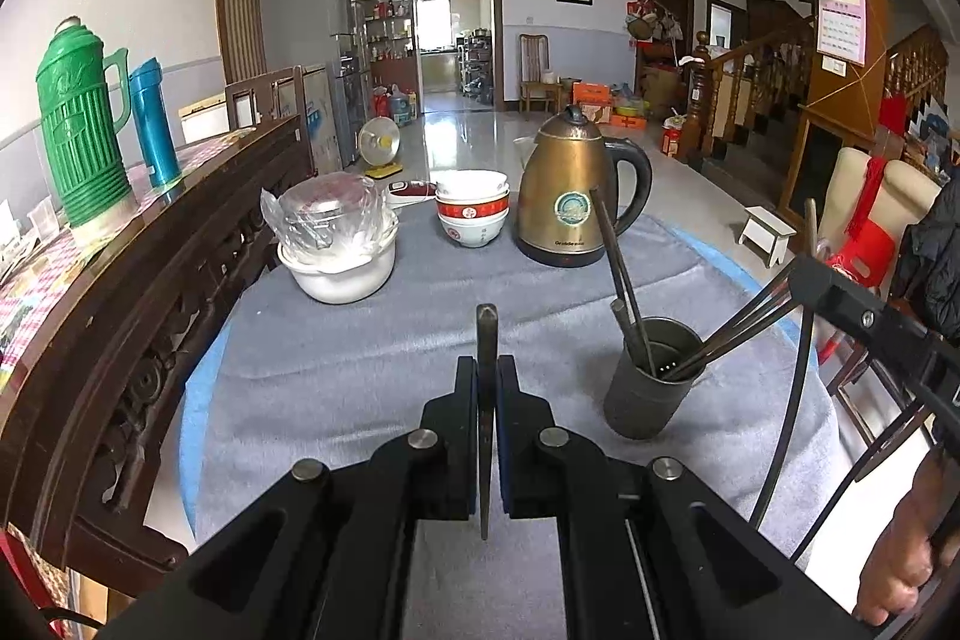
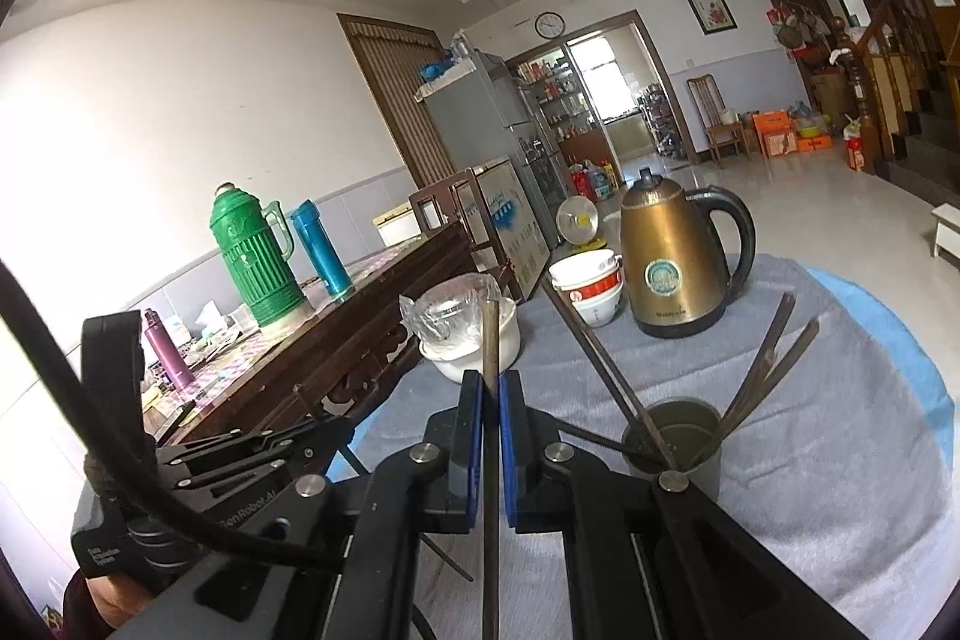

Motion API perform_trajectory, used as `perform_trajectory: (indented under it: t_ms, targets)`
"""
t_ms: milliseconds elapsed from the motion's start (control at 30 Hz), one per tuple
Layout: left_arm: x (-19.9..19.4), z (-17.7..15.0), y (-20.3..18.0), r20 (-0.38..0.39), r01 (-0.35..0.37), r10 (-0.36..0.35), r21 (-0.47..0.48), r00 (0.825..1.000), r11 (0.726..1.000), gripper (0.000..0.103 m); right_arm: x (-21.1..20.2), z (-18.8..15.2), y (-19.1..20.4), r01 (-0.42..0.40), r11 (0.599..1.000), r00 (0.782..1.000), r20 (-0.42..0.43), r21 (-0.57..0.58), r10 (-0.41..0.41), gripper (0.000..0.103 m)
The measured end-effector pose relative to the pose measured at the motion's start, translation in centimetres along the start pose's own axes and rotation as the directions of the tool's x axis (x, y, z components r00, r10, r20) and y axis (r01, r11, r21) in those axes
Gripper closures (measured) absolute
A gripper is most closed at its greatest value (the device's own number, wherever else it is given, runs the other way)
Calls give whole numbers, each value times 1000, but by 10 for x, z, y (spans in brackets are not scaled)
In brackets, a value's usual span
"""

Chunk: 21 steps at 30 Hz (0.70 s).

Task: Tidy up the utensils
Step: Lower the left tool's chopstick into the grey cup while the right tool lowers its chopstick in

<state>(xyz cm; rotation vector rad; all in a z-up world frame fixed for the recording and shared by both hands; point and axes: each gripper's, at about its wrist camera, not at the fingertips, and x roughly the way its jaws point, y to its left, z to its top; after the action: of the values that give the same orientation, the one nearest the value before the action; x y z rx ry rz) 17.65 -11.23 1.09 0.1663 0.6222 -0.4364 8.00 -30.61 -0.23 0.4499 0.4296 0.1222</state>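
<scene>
The left gripper (image 1: 486, 370) is clamped on a dark chopstick (image 1: 486, 334) above the grey cloth (image 1: 360, 358); to its right the dark holder cup (image 1: 651, 382) already has several chopsticks leaning in it. The right gripper (image 2: 491, 388) pinches another chopstick (image 2: 491, 340) upright, left of the cup (image 2: 678, 436); both seem mid-carry, and each stick next needs tipping over the rim and releasing.

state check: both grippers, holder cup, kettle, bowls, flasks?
left gripper: jaws shut on a chopstick
right gripper: jaws shut on another chopstick
holder cup: upright, several chopsticks inside
kettle: upright, lid shut
bowls: stacked
green flask: upright, capped
blue flask: upright, capped
</scene>
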Motion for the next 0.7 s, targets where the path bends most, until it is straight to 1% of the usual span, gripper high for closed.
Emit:
perform_trajectory:
  t_ms: [700]
  targets:
    - [-18, 26, -13, 40, 4, -6, 47, 999, 999, 98, -17, 52, 11, 25, 996, 997, 78, -84, -18, 97]
